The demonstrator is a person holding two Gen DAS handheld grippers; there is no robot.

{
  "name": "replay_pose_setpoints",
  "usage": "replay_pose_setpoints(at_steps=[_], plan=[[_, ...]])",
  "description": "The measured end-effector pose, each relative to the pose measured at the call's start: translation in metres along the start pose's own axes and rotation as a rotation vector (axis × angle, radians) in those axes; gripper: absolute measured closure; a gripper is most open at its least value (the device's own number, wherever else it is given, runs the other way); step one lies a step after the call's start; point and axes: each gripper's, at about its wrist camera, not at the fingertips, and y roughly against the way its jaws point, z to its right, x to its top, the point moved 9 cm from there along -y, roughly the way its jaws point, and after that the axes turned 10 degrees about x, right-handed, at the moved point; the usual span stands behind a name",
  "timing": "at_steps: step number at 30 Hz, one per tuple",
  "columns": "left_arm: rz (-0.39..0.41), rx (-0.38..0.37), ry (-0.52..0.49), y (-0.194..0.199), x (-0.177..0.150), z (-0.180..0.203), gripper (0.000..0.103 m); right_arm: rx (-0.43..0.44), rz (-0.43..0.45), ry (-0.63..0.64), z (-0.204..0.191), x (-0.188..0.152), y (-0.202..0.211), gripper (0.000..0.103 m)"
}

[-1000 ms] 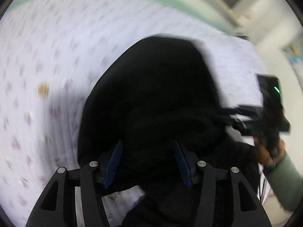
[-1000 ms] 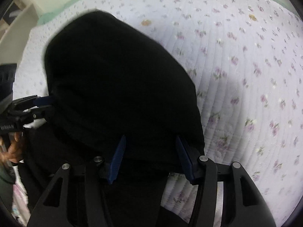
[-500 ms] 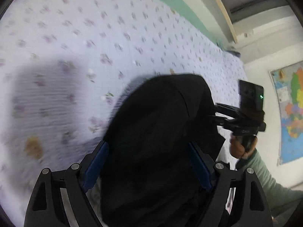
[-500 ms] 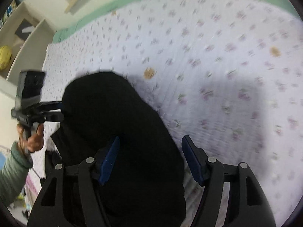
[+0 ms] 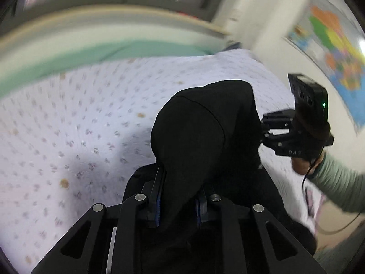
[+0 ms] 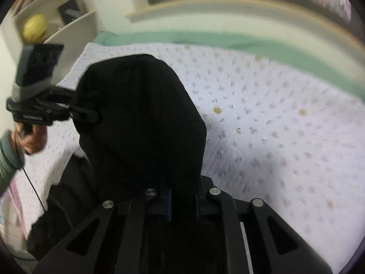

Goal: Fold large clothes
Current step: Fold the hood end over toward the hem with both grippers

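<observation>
left gripper [image 5: 180,196] clamps black garment [image 5: 205,132] | right gripper [image 6: 182,196] likewise | map [image 5: 330,52] left-view only

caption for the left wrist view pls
Left gripper and right gripper each clamp the black garment above the floral bedspread.

garment [image 5: 200,137]: plain black | left tool [image 5: 180,202]: black frame, blue pads | right tool [image 6: 182,202]: black frame, blue pads | bedspread [image 5: 79,125]: white, small purple floral print, few tan spots | sheet [image 6: 228,40]: mint green | sleeve [image 5: 337,178]: grey-green | wall map [image 5: 337,52]: multicoloured | shelf ball [image 6: 34,28]: yellow
</observation>
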Motion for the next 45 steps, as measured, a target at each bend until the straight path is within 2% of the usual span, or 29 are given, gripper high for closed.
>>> replay_pose_setpoints(at_steps=[3, 4, 6, 8, 9, 12, 14, 17, 20, 23, 24, 25, 26, 27, 28, 30, 32, 33, 36, 37, 38, 40, 43, 45], plan=[[0.011, 0.038, -0.074, 0.044, -0.036, 0.038, 0.082, -0.057, 0.012, 0.023, -0.043, -0.026, 0.029, 0.086], [0.003, 0.037, -0.086, 0.053, -0.049, 0.048, 0.082, -0.086, 0.007, 0.025, -0.06, -0.045, 0.04, 0.086], [-0.031, 0.039, -0.116, 0.069, -0.088, 0.074, 0.082, -0.113, -0.006, 0.021, -0.082, -0.068, 0.047, 0.086], [-0.07, 0.054, -0.139, 0.076, -0.117, 0.093, 0.081, -0.131, -0.03, 0.007, -0.104, -0.104, 0.051, 0.086], [-0.103, 0.065, -0.14, 0.076, -0.144, 0.103, 0.081, -0.139, -0.057, 0.002, -0.118, -0.129, 0.048, 0.086], [-0.182, 0.083, -0.1, 0.062, -0.201, 0.114, 0.078, -0.164, -0.15, -0.024, -0.136, -0.186, 0.029, 0.082], [-0.263, 0.095, -0.02, 0.042, -0.25, 0.115, 0.078, -0.162, -0.194, -0.06, -0.144, -0.22, 0.02, 0.082], [-0.294, 0.142, 0.041, 0.043, -0.289, 0.118, 0.077, -0.161, -0.255, -0.14, -0.14, -0.265, 0.031, 0.082], [-0.282, 0.113, 0.096, 0.065, -0.297, 0.117, 0.073, -0.151, -0.239, -0.196, -0.142, -0.272, 0.057, 0.082], [-0.236, 0.055, 0.15, 0.1, -0.282, 0.113, 0.073, -0.11, -0.152, -0.24, -0.144, -0.243, 0.092, 0.075], [-0.182, 0.02, 0.174, 0.117, -0.266, 0.111, 0.072, -0.081, -0.105, -0.254, -0.147, -0.227, 0.102, 0.064], [-0.147, -0.006, 0.19, 0.128, -0.254, 0.112, 0.065, -0.045, -0.054, -0.265, -0.151, -0.208, 0.109, 0.044], [-0.102, -0.042, 0.212, 0.138, -0.238, 0.113, 0.054, -0.018, 0.0, -0.275, -0.158, -0.188, 0.113, 0.033], [-0.029, -0.095, 0.25, 0.149, -0.217, 0.112, 0.049, -0.004, 0.047, -0.291, -0.158, -0.171, 0.115, 0.02], [0.012, -0.135, 0.284, 0.154, -0.203, 0.113, 0.044, 0.006, 0.065, -0.308, -0.163, -0.152, 0.103, 0.02], [0.043, -0.234, 0.362, 0.146, -0.182, 0.112, 0.044, 0.043, 0.062, -0.359, -0.159, -0.135, 0.076, 0.02], [0.001, -0.25, 0.42, 0.117, -0.178, 0.106, 0.044, 0.054, 0.027, -0.405, -0.154, -0.13, 0.035, 0.034], [-0.028, -0.234, 0.429, 0.104, -0.183, 0.106, 0.044, 0.048, -0.015, -0.413, -0.148, -0.14, 0.017, 0.043], [-0.211, -0.117, 0.443, 0.037, -0.225, 0.099, 0.044, -0.012, -0.196, -0.417, -0.138, -0.186, -0.052, 0.043], [-0.281, -0.078, 0.426, 0.016, -0.247, 0.099, 0.045, -0.037, -0.249, -0.424, -0.134, -0.208, -0.065, 0.043], [-0.314, -0.056, 0.416, 0.004, -0.262, 0.099, 0.045, -0.027, -0.261, -0.435, -0.126, -0.23, -0.062, 0.044], [-0.312, -0.011, 0.396, -0.006, -0.277, 0.1, 0.045, -0.038, -0.238, -0.441, -0.13, -0.243, -0.064, 0.045], [-0.311, 0.025, 0.394, 0.005, -0.269, 0.101, 0.045, -0.052, -0.225, -0.449, -0.134, -0.239, -0.058, 0.045], [-0.277, 0.013, 0.394, 0.019, -0.259, 0.101, 0.046, -0.029, -0.196, -0.441, -0.142, -0.229, -0.045, 0.045]])
